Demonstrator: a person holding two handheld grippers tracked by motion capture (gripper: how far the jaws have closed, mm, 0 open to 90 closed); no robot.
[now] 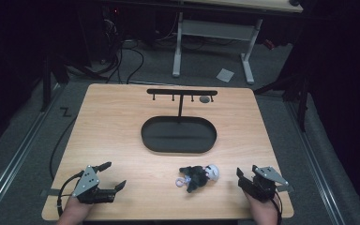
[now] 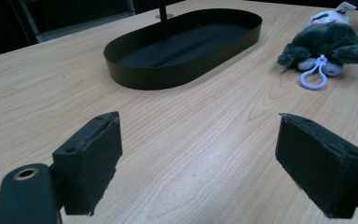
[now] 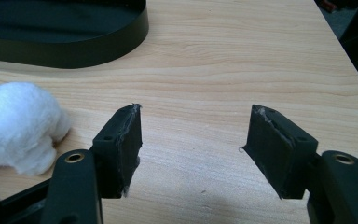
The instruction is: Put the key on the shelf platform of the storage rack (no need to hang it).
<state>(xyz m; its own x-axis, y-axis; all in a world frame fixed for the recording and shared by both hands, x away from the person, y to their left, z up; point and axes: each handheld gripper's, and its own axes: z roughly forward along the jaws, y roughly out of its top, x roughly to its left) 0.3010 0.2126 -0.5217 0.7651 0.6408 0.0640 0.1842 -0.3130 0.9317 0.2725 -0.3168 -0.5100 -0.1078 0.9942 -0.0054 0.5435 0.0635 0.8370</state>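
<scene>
A small plush toy [image 1: 198, 175], dark with a white head and a pale purple key ring, lies on the wooden table [image 1: 122, 126] near its front edge. My left gripper [image 1: 115, 175] rests at the front left, open wide, its jaws pointing toward the toy. In the left gripper view the toy [image 2: 326, 39] is far beyond the left gripper [image 2: 198, 154], with bare wood between the jaws. My right gripper [image 1: 247, 169] sits just right of the toy and is open. In the right gripper view the toy's white part [image 3: 16, 123] lies left of the right gripper [image 3: 193, 135], outside the jaws.
A black oval tray [image 1: 146, 136] stands mid-table, with a black T-shaped hook rack [image 1: 182, 92] rising from its far side. A small grey round thing [image 1: 205, 99] lies by the rack. The table's right edge [image 3: 349, 65] runs close to my right gripper.
</scene>
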